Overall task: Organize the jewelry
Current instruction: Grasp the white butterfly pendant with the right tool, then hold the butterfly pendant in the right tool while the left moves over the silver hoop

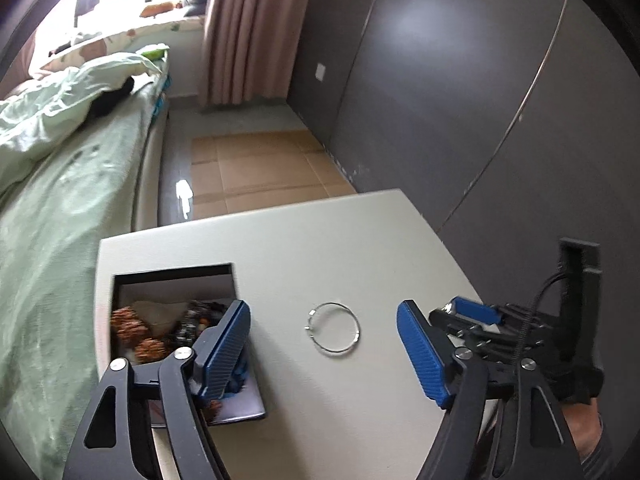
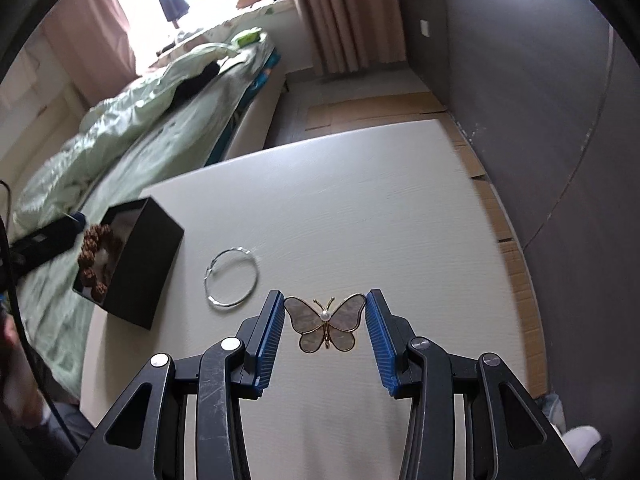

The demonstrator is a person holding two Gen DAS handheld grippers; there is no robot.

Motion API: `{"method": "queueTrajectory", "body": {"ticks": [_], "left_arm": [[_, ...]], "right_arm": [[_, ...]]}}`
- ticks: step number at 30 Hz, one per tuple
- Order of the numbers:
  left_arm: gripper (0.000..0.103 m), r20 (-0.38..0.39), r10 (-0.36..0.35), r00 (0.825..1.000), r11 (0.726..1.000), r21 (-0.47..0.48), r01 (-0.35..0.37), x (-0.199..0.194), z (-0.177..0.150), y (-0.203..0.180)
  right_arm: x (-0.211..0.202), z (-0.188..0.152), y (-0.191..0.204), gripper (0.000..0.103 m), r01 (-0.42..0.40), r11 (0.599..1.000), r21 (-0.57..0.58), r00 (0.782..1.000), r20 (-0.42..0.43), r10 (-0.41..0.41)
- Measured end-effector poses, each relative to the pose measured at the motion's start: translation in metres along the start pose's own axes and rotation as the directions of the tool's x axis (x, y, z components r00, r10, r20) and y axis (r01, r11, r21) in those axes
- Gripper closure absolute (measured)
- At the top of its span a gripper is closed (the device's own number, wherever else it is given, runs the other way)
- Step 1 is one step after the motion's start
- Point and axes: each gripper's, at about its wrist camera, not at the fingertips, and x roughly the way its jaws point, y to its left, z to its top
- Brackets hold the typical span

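A butterfly brooch (image 2: 326, 327) with pearly wings lies on the white table (image 2: 340, 208), between the blue pads of my right gripper (image 2: 325, 330). The pads touch or nearly touch its wing tips. A thin silver bangle (image 2: 231, 276) lies left of it, and also shows in the left wrist view (image 1: 333, 329). A black box (image 2: 132, 264) holding brown bead bracelets (image 2: 94, 258) stands at the table's left edge. My left gripper (image 1: 324, 344) is open and empty above the bangle, its left finger over the box (image 1: 176, 320). The right gripper (image 1: 480, 316) shows at right there.
A bed with a green quilt (image 2: 120, 152) runs along the table's left side. A dark grey wall (image 2: 540, 80) stands to the right. Flat cardboard (image 1: 256, 168) lies on the floor beyond the table.
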Motion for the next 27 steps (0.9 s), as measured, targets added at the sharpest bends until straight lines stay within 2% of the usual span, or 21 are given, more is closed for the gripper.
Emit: {"method": "queueTrajectory", "body": {"ticks": [4, 7, 10, 13, 17, 27], "left_arm": [[0.028, -0.063, 0.014, 0.998, 0.999, 0.036, -0.012, 0.017, 0.006, -0.017], [0.028, -0.127, 0.01, 0.992, 0.999, 0.042, -0.005, 0.033, 0.011, -0.025], [0.028, -0.192, 0.038, 0.981, 0.999, 0.04, -0.031, 0.05, 0.015, -0.03], [0.028, -0.253, 0.076, 0.964, 0.997, 0.045, -0.067, 0.067, 0.017, -0.033], [0.028, -0.332, 0.137, 0.933, 0.99, 0.081, -0.116, 0.09, 0.012, -0.033], [0.027, -0.404, 0.214, 0.889, 0.977, 0.111, -0.184, 0.122, 0.007, -0.031]], "right_arm": [[-0.01, 0.001, -0.018, 0.061, -0.016, 0.999, 0.039, 0.999, 0.028, 0.015], [-0.018, 0.002, -0.033, 0.061, -0.024, 0.997, 0.074, 0.999, 0.047, 0.02], [-0.024, 0.003, -0.044, 0.061, -0.035, 0.995, 0.091, 0.997, 0.068, 0.029], [-0.031, 0.004, -0.054, 0.061, -0.051, 0.992, 0.114, 0.995, 0.088, 0.041], [-0.036, 0.003, -0.065, 0.061, -0.066, 0.987, 0.144, 0.993, 0.104, 0.051], [-0.041, 0.0, -0.08, 0.061, -0.093, 0.978, 0.186, 0.99, 0.124, 0.07]]}}
